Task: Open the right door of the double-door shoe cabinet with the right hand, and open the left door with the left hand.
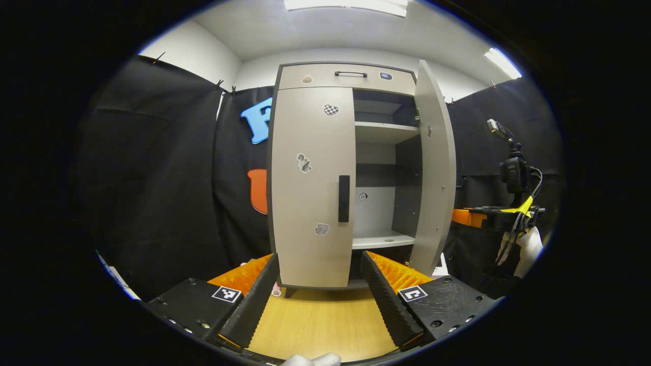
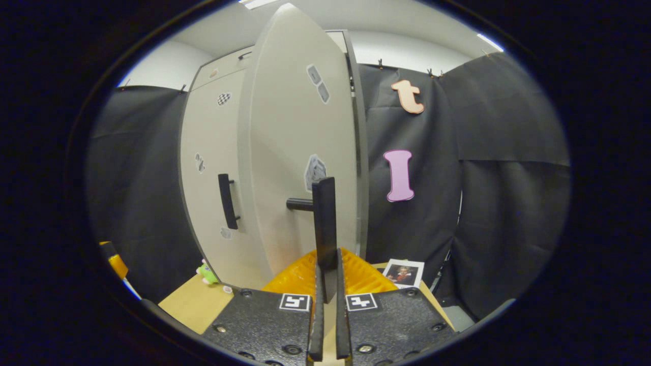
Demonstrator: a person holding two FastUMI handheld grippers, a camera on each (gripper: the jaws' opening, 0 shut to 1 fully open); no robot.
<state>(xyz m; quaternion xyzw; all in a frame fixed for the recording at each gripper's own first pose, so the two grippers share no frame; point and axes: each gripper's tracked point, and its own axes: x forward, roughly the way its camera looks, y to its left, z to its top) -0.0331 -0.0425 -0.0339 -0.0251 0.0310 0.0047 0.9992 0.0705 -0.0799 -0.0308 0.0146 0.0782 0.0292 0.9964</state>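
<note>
The shoe cabinet [image 1: 351,173] stands upright on the wooden desk [image 1: 320,320] in front of the black cloth wall, with a drawer front [image 1: 346,77] and its handle across the top. In the left gripper view the right door [image 1: 432,168] is swung out, edge toward the camera, baring the shelves [image 1: 384,129] inside, while the left door [image 1: 311,183] lies flush and shut, its dark vertical handle [image 1: 344,199] near the inner edge and small stickers scattered over its face. The left claw [image 1: 315,300] hangs open in front of the cabinet's base, fingers spread wide and apart from the door, with bare desk between them. Off to the right of that view the other gripper rig [image 1: 513,203] and a white-gloved hand [image 1: 529,246] sit beside the swung door. In the right gripper view the right claw [image 2: 326,284] is closed on the right door's handle [image 2: 324,223], both fingers pressed against the bar at its lower end. The open door leaf [image 2: 300,152] fills the space ahead, and the left door's handle [image 2: 227,201] shows beyond it. A small green toy [image 2: 207,273] lies on the desk by the cabinet's foot, and a photo card [image 2: 404,272] lies on the desk to the right, near the cloth wall.
</note>
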